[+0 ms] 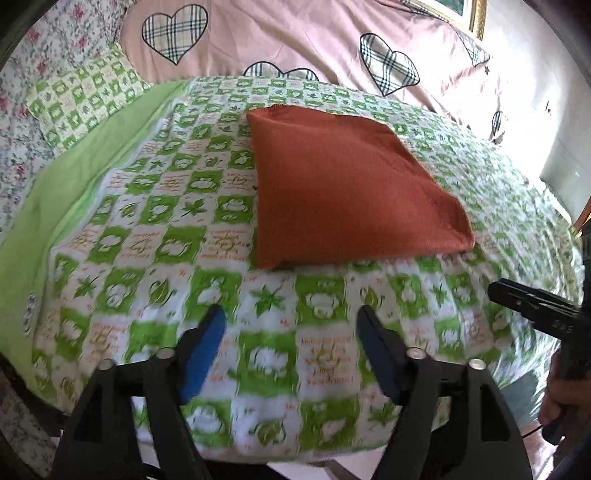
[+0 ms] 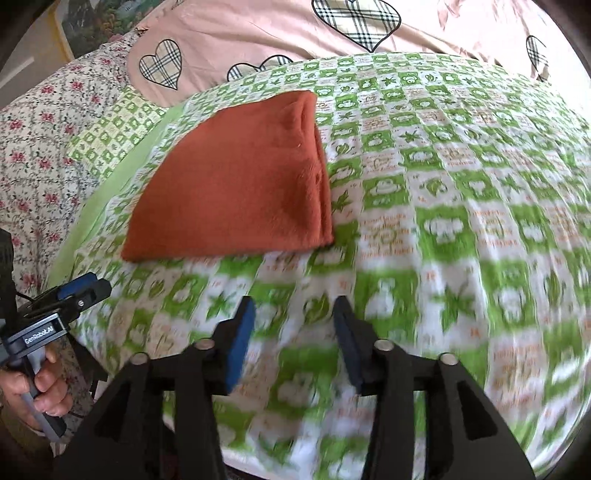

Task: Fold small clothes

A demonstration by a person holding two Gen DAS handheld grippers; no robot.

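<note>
A bed fills both views, spread with a green-and-white checked sheet printed with leaves and small animal figures. Along its far side lies a pink quilt with plaid hearts, and to the far left a floral cover and a pillow in the same green check. A gilt picture frame hangs on the wall at far right.

The rust-orange cloth lies folded flat on the sheet, roughly mid-bed, beyond both grippers. Its long axis runs near to far, narrowing toward the far end, with the layered edges along its right side.

The left gripper hovers over bare sheet, jaws spread and empty. The right gripper does likewise, jaws parted with nothing between them. A hand grips the left tool's handle.
</note>
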